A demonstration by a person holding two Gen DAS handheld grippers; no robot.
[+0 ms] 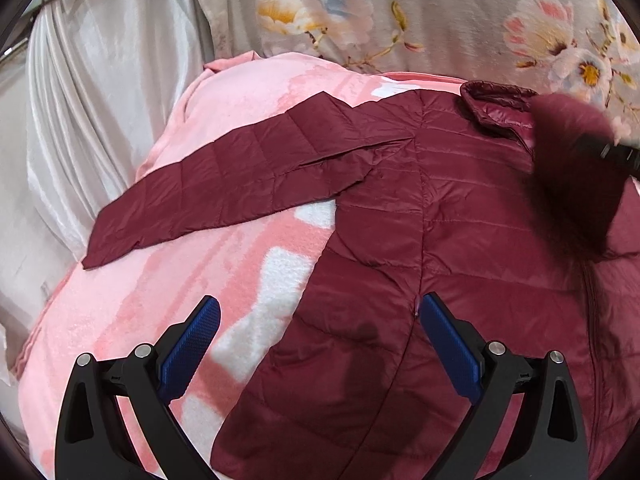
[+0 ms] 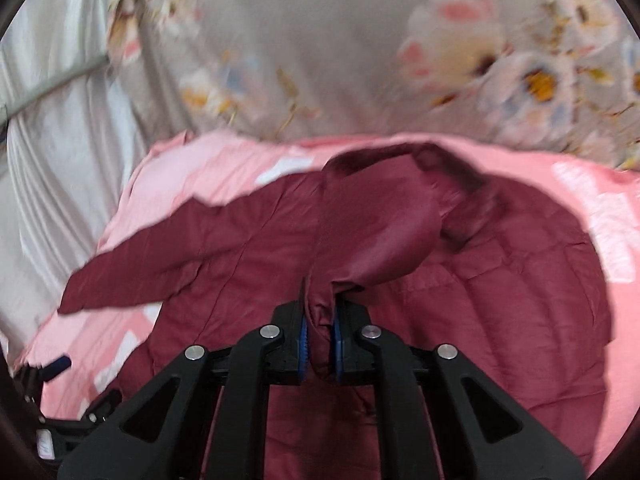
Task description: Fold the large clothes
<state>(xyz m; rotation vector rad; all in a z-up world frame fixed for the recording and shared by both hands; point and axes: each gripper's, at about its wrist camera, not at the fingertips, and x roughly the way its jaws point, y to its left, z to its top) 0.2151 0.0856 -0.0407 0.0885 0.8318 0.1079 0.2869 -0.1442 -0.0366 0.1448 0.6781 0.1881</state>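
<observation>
A maroon quilted down jacket point(image 1: 400, 220) lies flat on a pink and white blanket point(image 1: 140, 280), one sleeve point(image 1: 224, 184) stretched out to the left. My left gripper point(image 1: 320, 328) is open and empty, low over the jacket's lower left edge. My right gripper point(image 2: 320, 344) is shut on the jacket's other sleeve point(image 2: 372, 232) and holds it lifted above the jacket body point(image 2: 500, 280). That raised sleeve shows blurred at the right of the left wrist view point(image 1: 568, 168).
A grey floral cover point(image 1: 400, 12) lies behind the blanket. White satin drapes point(image 1: 100, 100) hang at the left. The left gripper's body point(image 2: 52, 372) shows at the lower left of the right wrist view.
</observation>
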